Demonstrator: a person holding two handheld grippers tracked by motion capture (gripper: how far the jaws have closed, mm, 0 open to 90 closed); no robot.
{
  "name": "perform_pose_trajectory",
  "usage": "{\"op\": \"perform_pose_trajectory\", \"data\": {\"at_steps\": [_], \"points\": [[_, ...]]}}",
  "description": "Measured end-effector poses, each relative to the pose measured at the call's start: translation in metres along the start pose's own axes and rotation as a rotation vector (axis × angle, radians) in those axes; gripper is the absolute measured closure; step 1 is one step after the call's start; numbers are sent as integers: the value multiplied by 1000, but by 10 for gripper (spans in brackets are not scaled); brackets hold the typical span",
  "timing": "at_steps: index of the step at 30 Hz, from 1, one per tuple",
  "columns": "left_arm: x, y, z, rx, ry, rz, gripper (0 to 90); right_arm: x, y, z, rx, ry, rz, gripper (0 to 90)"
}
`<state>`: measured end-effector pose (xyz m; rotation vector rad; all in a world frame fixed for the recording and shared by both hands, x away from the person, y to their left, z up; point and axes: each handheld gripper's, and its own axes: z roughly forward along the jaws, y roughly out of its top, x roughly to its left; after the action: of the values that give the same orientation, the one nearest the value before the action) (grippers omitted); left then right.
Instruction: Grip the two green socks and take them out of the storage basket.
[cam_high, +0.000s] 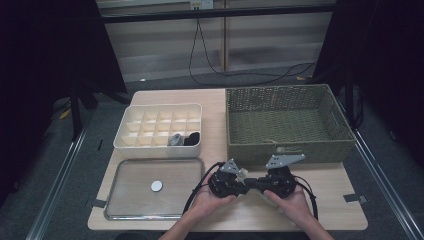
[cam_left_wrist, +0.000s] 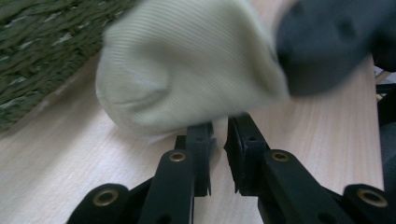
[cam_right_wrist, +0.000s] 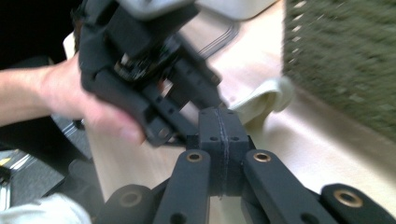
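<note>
Sock (cam_left_wrist: 187, 70), cream and soft, lies on the surface by the woven basket (cam_high: 285, 145), right in front of my left tongs (cam_left_wrist: 218, 135), which stand a little apart, while my right tongs (cam_right_wrist: 219, 123) are pressed together with nothing between them, so I should pinch its edge gently.

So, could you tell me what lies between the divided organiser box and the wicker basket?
Bare table, seen in the high view; nothing lies between the organiser box and the wicker basket.

Cream sock (cam_left_wrist: 187, 70): blurred, top cut by the left gripper view's upper edge, right end hidden behind a dark gripper body; two small items in divided box (cam_high: 159, 127): too small to identify; basket (cam_right_wrist: 345, 60): blurred
</note>
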<state>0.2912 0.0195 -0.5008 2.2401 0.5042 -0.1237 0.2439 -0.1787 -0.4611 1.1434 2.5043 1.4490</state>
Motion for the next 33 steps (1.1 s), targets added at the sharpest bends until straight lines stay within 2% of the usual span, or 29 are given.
{"op": "perform_pose_trajectory", "data": {"at_steps": [7, 8, 10, 13, 16, 18, 20, 24, 28, 33], "points": [[3, -3, -2, 4, 15, -9, 785, 6, -9, 9, 38, 21, -12, 900], [4, -2, -4, 20, 19, -1, 783, 7, -11, 11, 44, 25, -14, 900], [5, -4, -4, 8, 22, -14, 779, 7, -12, 11, 46, 29, -15, 900], [7, -4, -7, 13, 29, -12, 772, 9, -15, 13, 42, 31, -24, 900], [11, -6, -12, 4, 39, -26, 770, 9, -19, 16, 60, 35, -28, 900], [13, -6, -17, 17, 52, -13, 769, 9, -22, 19, 78, 45, -24, 900], [15, -6, -23, -12, 57, -22, 763, 9, -25, 23, 100, 51, -25, 894], [19, -5, -35, -38, 69, -18, 750, 10, -28, 29, 133, 64, -31, 853], [18, -5, -46, -58, 74, -14, 742, 9, -28, 27, 128, 64, -25, 807], [15, -4, -48, -70, 62, -6, 739, 8, -27, 18, 102, 57, -14, 793]]}}
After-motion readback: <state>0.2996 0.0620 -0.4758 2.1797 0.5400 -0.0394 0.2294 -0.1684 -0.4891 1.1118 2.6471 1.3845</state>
